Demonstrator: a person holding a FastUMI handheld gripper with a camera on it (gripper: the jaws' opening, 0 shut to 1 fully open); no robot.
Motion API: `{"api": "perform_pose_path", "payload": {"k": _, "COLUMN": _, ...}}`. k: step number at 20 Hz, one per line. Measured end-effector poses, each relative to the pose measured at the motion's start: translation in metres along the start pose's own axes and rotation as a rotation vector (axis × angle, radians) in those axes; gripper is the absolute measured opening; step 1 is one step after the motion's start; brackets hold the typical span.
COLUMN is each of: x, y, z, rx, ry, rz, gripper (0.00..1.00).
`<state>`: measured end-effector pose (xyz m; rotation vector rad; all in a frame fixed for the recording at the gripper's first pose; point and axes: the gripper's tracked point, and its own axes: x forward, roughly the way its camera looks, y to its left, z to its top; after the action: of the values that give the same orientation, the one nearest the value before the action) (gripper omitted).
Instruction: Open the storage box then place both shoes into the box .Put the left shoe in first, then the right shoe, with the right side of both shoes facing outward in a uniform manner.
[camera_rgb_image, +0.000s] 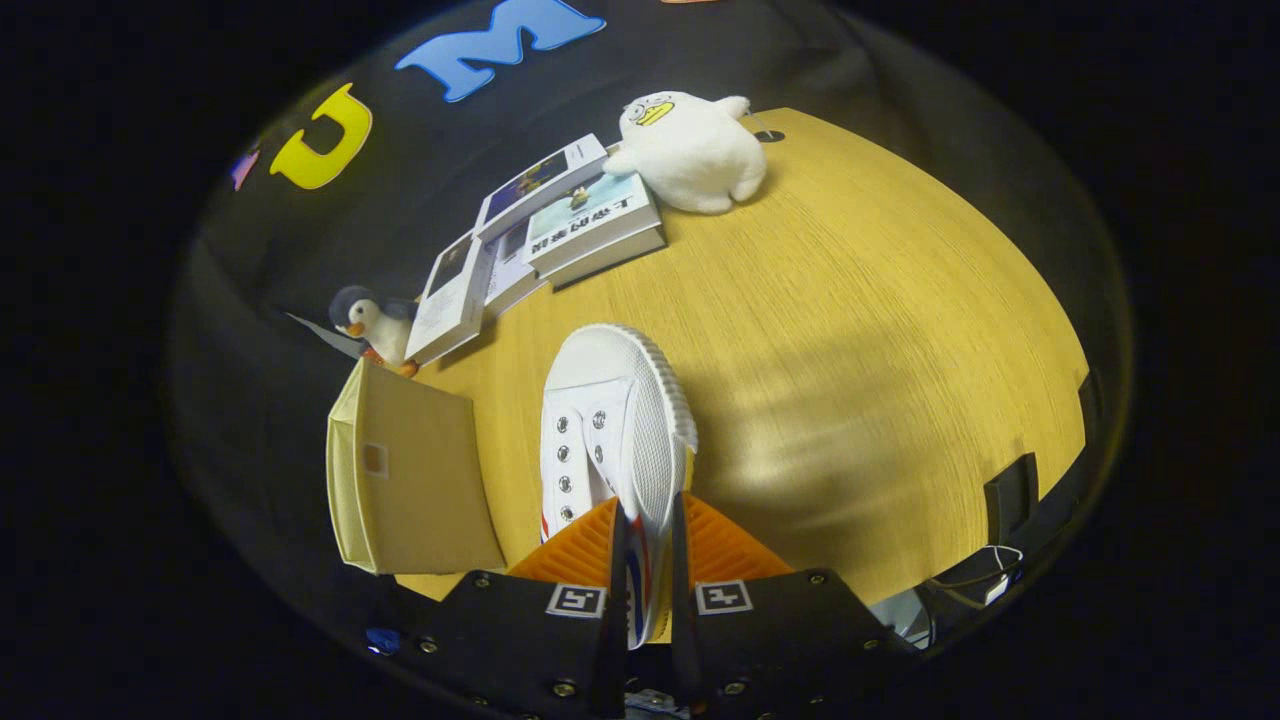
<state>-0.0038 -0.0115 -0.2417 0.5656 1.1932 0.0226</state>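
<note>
A white canvas shoe (612, 430) with metal eyelets and a red and blue side stripe hangs above the wooden table (880, 330), toe pointing away from me. My gripper (645, 560) is shut on its side wall near the heel, and both orange ridged fingers (580, 548) press on it. The beige storage box (410, 480) stands just left of the fingers at the table's near left corner, its lid side facing the shoe. I cannot tell whether the box is open.
Several books (560, 225) lie stacked at the far left of the table. A white plush duck (690, 150) sits behind them, and a small penguin toy (372, 325) stands beyond the box. Cables (985, 570) hang off the table's right edge.
</note>
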Motion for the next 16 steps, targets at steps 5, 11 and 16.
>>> {"api": "perform_pose_path", "payload": {"k": 5, "x": -0.012, "y": 0.063, "z": 0.010, "rx": -0.051, "ry": -0.022, "rz": 0.064, "gripper": 0.18}}
{"api": "perform_pose_path", "payload": {"k": 11, "x": -0.019, "y": 0.142, "z": 0.015, "rx": -0.121, "ry": -0.031, "rz": 0.135, "gripper": 0.18}}
{"api": "perform_pose_path", "payload": {"k": 16, "x": -0.014, "y": 0.208, "z": 0.012, "rx": -0.187, "ry": -0.035, "rz": 0.185, "gripper": 0.18}}
